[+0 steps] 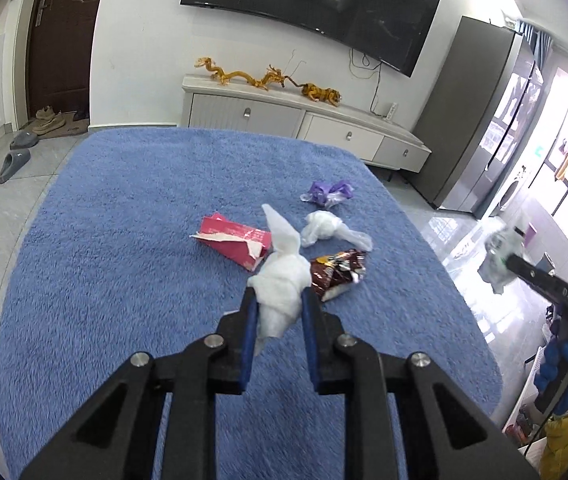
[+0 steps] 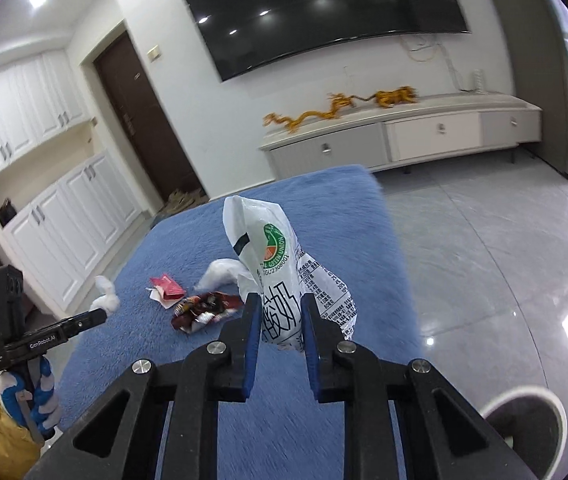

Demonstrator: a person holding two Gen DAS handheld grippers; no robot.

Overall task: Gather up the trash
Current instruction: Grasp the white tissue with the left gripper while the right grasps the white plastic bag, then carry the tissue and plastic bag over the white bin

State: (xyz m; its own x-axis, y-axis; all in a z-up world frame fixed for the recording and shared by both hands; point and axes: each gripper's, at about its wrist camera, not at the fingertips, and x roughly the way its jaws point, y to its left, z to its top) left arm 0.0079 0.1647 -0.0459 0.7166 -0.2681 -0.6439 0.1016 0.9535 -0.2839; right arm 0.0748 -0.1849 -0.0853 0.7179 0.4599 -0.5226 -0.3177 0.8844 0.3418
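Observation:
My left gripper (image 1: 278, 300) is shut on a crumpled white tissue (image 1: 280, 276) and holds it above the blue rug (image 1: 124, 240). On the rug lie a torn red carton (image 1: 232, 240), a brown snack wrapper (image 1: 336, 272), a white plastic wad (image 1: 324, 230) and a purple wrapper (image 1: 328, 192). My right gripper (image 2: 282, 304) is shut on a white printed plastic bag (image 2: 268, 248), held above the rug's right part (image 2: 324, 208). The carton (image 2: 168, 286), the snack wrapper (image 2: 204, 308) and the white wad (image 2: 222, 272) show to its left. The left gripper with the tissue (image 2: 106, 298) shows there too.
A white TV cabinet (image 1: 304, 116) with golden dragon figures stands under a wall TV (image 1: 312, 4). A grey fridge (image 1: 480, 120) is at the right. Slippers (image 1: 14, 162) lie on the tiled floor by a brown door. A round dark bin (image 2: 524, 416) is at lower right.

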